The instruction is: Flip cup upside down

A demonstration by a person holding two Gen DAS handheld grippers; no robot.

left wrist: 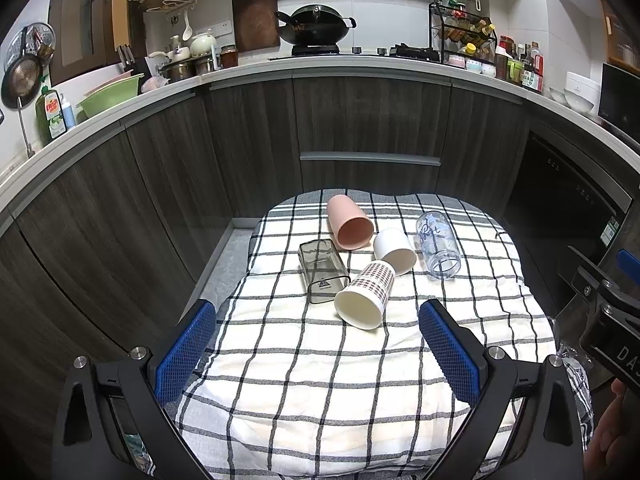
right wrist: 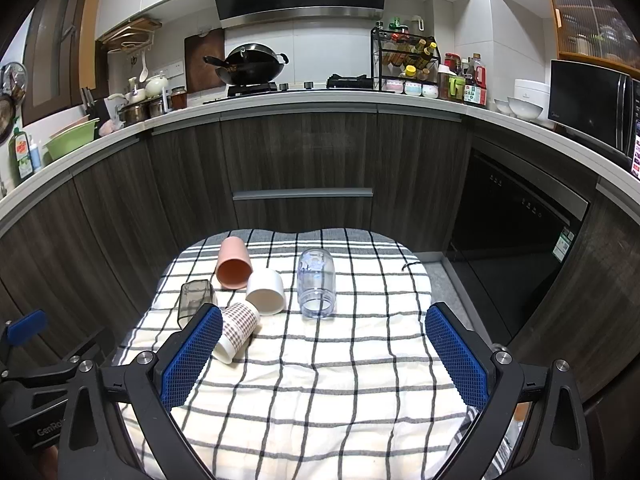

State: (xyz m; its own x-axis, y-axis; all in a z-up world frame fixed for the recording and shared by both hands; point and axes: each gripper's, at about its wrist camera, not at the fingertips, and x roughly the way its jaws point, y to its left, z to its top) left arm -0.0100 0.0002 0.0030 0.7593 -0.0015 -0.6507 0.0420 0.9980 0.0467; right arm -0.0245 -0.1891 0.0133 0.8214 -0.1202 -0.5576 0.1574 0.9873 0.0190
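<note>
Several cups lie on their sides on a checked cloth [left wrist: 320,380]: a pink cup [left wrist: 349,222], a white cup [left wrist: 394,249], a clear printed glass [left wrist: 437,244], a smoky square cup [left wrist: 322,271] and a patterned paper cup [left wrist: 366,294]. They also show in the right wrist view: pink cup [right wrist: 234,264], white cup [right wrist: 266,291], glass [right wrist: 316,282], smoky cup [right wrist: 194,300], patterned cup [right wrist: 238,330]. My left gripper [left wrist: 318,354] is open and empty, short of the patterned cup. My right gripper [right wrist: 324,356] is open and empty, short of the glass.
The cloth covers a small table [right wrist: 440,276] in front of dark kitchen cabinets [left wrist: 360,120]. A counter with a wok [left wrist: 316,26], pots and bottles runs behind. A dishwasher [right wrist: 516,232] is at the right. The other gripper's body [left wrist: 612,312] shows at the right edge.
</note>
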